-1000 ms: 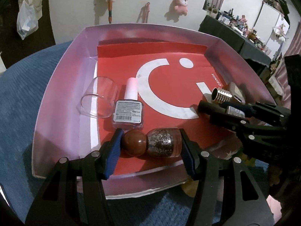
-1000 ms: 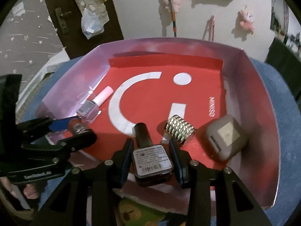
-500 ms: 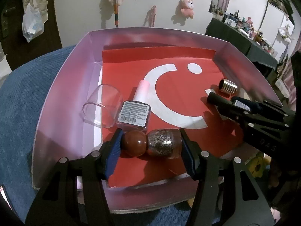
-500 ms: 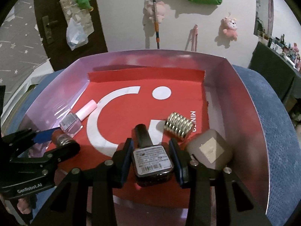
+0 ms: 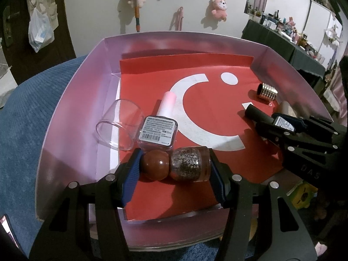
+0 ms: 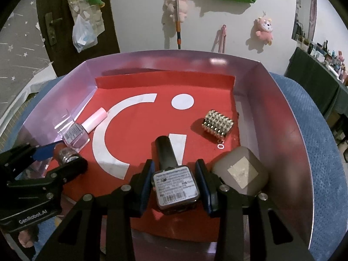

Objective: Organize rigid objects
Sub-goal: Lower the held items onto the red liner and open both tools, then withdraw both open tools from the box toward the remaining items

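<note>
Both bottles have been carried deeper over the box (image 5: 71, 100): glitter bottle (image 5: 176, 166) is clamped by left gripper (image 5: 175, 169), black bottle (image 6: 175, 184) by right gripper (image 6: 175, 183); placement seems near.

Cup (image 5: 118, 128) lies left of bottle (image 5: 157, 130), perhaps touching, in tray (image 5: 71, 108).

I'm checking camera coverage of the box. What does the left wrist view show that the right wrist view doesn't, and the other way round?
Only the left wrist view: the whole glitter bottle with its round brown cap, lying crosswise in the left gripper, and the clear cup in full.
Only the right wrist view: the beige case in full, and the base label of the black-capped bottle held in the right gripper.
Both: the box, the pink-capped bottle, the gold ring stack, and each other's gripper.
</note>
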Demonstrator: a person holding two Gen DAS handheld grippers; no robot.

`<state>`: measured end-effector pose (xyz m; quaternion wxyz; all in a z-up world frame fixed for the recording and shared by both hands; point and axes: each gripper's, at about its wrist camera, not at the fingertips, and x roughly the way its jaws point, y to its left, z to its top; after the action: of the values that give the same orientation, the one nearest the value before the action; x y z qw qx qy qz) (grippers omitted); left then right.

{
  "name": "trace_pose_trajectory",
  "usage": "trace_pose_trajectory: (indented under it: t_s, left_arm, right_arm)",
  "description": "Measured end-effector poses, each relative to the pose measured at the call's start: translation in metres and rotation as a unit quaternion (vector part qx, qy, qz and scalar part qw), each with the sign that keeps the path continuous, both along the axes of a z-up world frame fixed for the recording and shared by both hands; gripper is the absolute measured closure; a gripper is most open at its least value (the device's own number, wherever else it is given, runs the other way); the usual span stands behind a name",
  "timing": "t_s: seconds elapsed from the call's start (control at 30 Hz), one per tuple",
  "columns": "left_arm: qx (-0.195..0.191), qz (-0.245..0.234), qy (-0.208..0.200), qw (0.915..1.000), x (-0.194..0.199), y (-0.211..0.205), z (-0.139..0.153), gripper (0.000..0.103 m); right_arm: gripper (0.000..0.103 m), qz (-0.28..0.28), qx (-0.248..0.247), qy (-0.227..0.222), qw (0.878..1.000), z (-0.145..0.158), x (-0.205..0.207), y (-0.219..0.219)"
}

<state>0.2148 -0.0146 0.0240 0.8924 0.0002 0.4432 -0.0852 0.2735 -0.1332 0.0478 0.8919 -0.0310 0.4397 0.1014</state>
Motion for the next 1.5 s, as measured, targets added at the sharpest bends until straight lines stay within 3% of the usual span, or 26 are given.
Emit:
trace_pose_trajectory:
  t_s: [0.9,1.1,1.5]
  left_arm:
    - [0.003,0.005,-0.007,1.0000,-0.001,-0.002,0.002,0.045]
    - [0.009,0.002,-0.027,0.9996,-0.009,-0.004,0.012,0.039]
    - [0.009,-0.006,-0.056,0.9984,-0.030,-0.008,0.031,0.013]
  right_arm:
    - [0.061,-0.004,0.031,0.008,0.999,0.002,0.001,-0.010]
    - [0.053,-0.007,0.046,-0.010,0.999,0.013,-0.007,-0.015]
    - [0.042,-0.007,0.068,-0.037,0.997,0.035,-0.029,-0.019]
